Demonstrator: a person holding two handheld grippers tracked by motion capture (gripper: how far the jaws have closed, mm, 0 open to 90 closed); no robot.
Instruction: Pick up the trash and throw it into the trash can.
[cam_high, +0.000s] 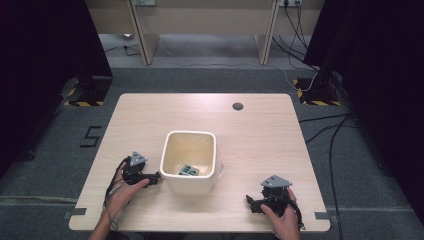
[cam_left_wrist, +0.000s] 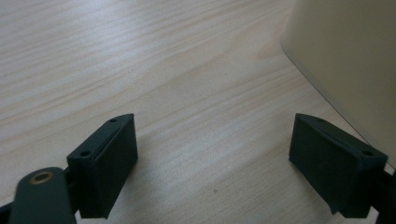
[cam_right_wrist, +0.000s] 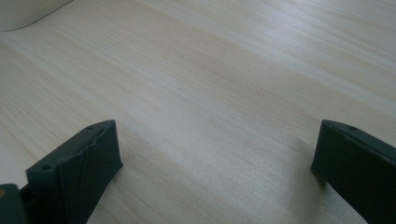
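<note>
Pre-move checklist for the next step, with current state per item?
1. Left tongs open, nothing between the jaws: ok.
2. Right tongs open, nothing between the jaws: ok.
3. Cream bin upright near the middle of the table: ok.
4. Left tongs beside the bin, not around its wall; in the left gripper view the bin's side sits just past one jaw. Touching or apart: cannot tell.
5. Right tongs low over bare wood, well off from the bin: ok.
6. Green items lie on the bin's bottom; what they are and how many: cannot tell.
</note>
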